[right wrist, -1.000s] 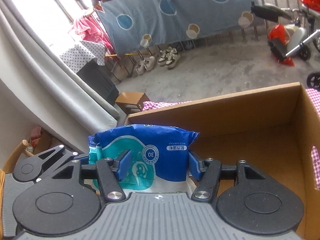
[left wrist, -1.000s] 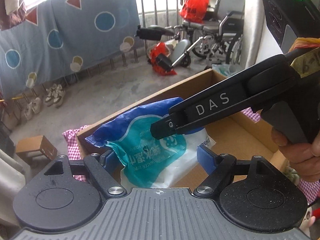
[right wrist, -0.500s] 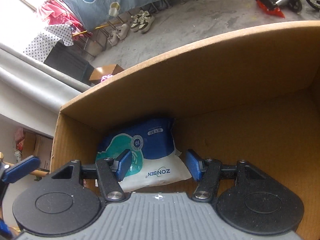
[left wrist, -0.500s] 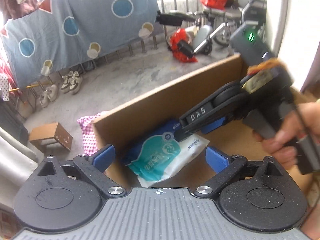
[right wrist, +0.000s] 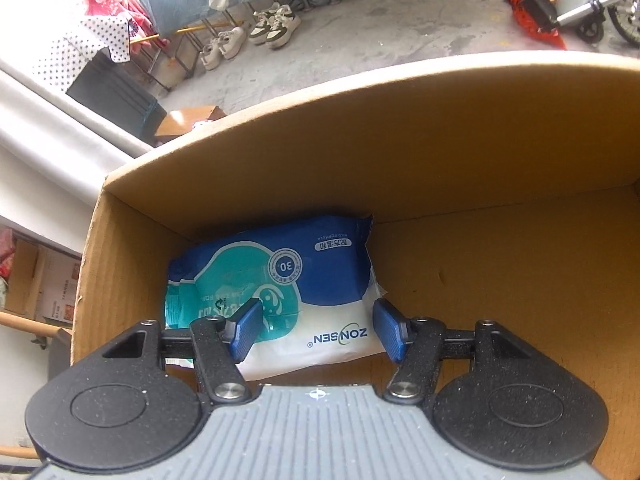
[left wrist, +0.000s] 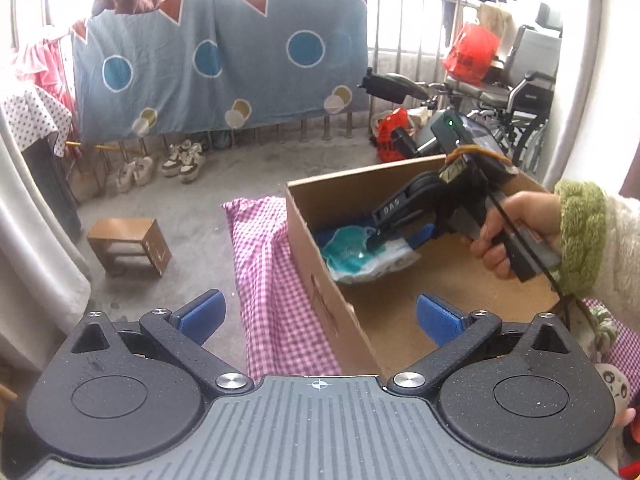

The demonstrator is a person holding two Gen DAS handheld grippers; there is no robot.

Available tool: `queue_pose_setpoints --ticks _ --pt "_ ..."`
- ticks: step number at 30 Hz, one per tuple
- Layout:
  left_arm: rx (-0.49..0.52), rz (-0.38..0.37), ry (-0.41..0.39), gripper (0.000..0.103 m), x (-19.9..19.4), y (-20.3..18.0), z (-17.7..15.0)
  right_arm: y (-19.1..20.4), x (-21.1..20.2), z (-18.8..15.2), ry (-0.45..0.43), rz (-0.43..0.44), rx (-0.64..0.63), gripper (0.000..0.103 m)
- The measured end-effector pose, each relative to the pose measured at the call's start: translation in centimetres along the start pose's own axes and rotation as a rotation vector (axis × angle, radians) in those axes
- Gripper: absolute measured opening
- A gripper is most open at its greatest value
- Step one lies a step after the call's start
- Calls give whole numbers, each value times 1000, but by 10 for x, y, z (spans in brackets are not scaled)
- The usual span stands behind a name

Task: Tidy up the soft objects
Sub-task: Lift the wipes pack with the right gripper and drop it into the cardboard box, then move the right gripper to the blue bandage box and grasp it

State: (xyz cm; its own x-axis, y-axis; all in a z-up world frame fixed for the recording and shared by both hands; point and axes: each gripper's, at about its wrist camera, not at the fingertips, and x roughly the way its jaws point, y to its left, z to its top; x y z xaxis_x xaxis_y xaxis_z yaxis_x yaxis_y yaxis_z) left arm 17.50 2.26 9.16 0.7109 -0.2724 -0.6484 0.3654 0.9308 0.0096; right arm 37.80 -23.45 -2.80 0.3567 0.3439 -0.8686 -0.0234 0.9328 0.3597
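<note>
A blue, teal and white pack of wet wipes [right wrist: 304, 276] lies in the far left corner of a cardboard box [right wrist: 400, 140]. My right gripper [right wrist: 316, 328] reaches down into the box. Its blue pads sit against the pack's two sides, shut on it. In the left wrist view a hand [left wrist: 516, 232] in a green-cuffed sleeve holds that right gripper [left wrist: 396, 240] over the pack [left wrist: 348, 256]. My left gripper [left wrist: 320, 316] hangs back over the box's [left wrist: 360, 172] near left corner. Its jaws are opening wide and nothing is between them.
A pink checked cloth [left wrist: 264, 272] covers the surface under the box. On the concrete floor beyond are a small wooden stool [left wrist: 128, 244] and several shoes [left wrist: 180, 160]. A blue sheet [left wrist: 220, 60] hangs on the railing, a wheelchair [left wrist: 516, 92] stands at the right, and a plush toy [left wrist: 612, 384] shows at the lower right.
The left gripper has let go of the pack, spread its jaws and drawn back out of the box. The right gripper has sunk with the pack into the box's corner.
</note>
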Motion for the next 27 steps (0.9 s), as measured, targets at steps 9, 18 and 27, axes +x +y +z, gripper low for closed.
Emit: queue_pose_setpoints --ticks 9,18,27 --pt "-185 -42 5 102 -20 14 -59 4 -25 -6 -33 -44 -41 69" --pt "-267 -42 20 102 -44 29 -92 -3 -130 -61 -188 40 -152 82" --pt "-175 -136 47 102 -52 -8 -116 -10 -226 -155 -410 152 -191 103"
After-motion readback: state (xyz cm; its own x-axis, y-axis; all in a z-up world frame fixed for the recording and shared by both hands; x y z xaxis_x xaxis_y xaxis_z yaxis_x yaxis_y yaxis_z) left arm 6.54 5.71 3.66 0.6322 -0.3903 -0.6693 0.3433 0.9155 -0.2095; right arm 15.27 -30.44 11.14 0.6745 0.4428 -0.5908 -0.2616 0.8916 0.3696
